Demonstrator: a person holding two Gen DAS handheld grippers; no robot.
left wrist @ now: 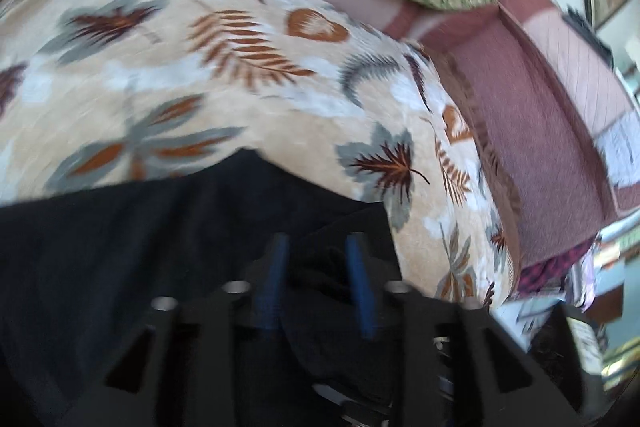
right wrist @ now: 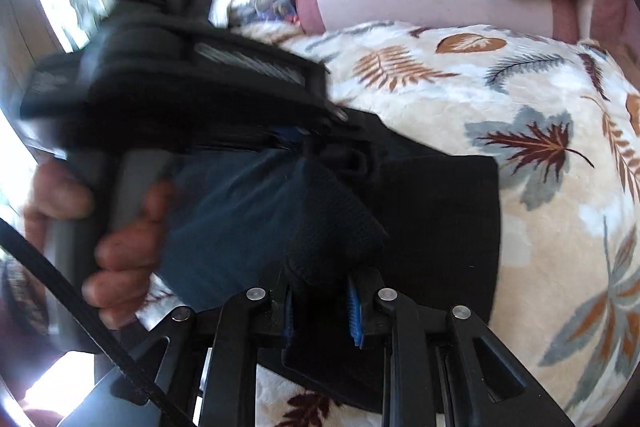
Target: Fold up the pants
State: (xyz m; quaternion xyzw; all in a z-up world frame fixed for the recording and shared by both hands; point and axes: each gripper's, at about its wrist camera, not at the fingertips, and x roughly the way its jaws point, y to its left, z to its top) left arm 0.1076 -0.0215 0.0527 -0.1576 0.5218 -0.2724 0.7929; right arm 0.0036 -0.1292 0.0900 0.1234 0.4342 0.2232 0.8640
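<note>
Black pants (right wrist: 432, 211) are seen spread on a leaf-patterned blanket (right wrist: 520, 99) covering the bed. A bunched fold is pinched by the right tongs (right wrist: 322, 303). The left tongs (left wrist: 318, 283), held by a hand (right wrist: 116, 247), are spread, dark cloth lying loose between them.

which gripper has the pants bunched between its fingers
The right gripper: a wad of the black pants sits between its pads. The left gripper is open.
</note>
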